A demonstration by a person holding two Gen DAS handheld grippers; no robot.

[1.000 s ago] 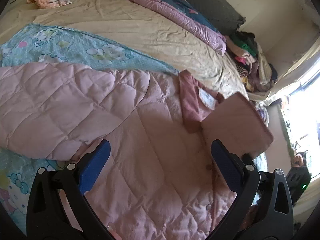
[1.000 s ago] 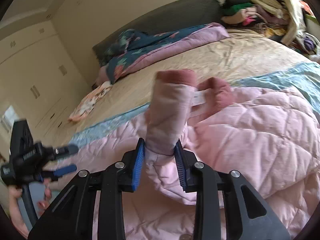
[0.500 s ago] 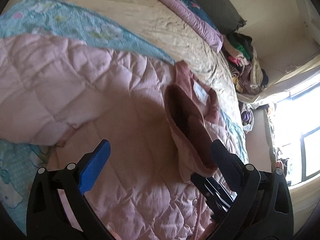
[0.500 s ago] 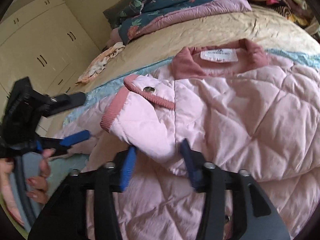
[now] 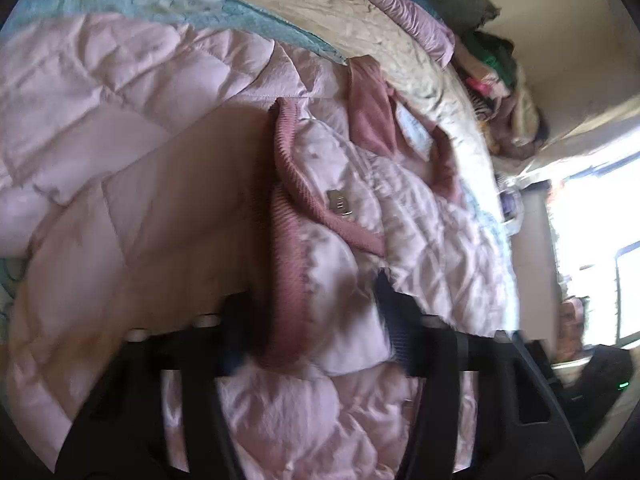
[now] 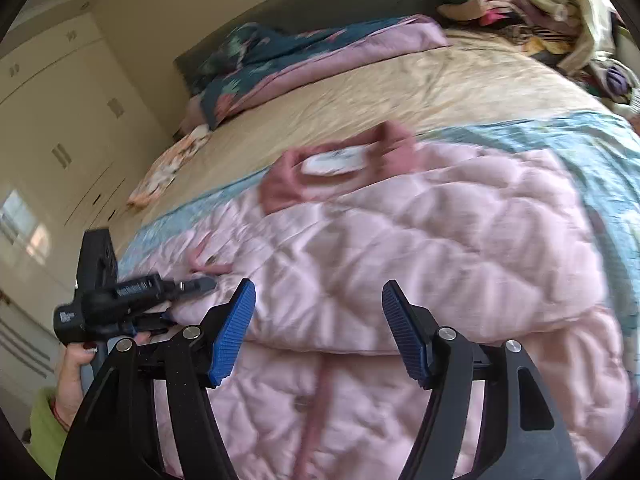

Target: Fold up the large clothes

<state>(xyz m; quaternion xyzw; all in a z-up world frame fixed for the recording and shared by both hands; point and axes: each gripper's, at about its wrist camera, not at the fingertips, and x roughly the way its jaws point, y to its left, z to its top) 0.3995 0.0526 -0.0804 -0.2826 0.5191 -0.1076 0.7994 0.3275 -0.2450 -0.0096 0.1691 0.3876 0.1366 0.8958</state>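
Left gripper (image 5: pixel 316 320) just closing on the sleeve cuff (image 5: pixel 286 280) of the pink quilted jacket (image 6: pixel 400 264). Right gripper (image 6: pixel 318 332) just opening, empty, clear of the folded sleeve. Handover looks done; ready for smoothing the fold.

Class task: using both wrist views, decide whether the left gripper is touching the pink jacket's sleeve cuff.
Touching. In the left wrist view the left gripper has just been closing, and both fingers press the sleeve cuff of the pink jacket bunched between them.
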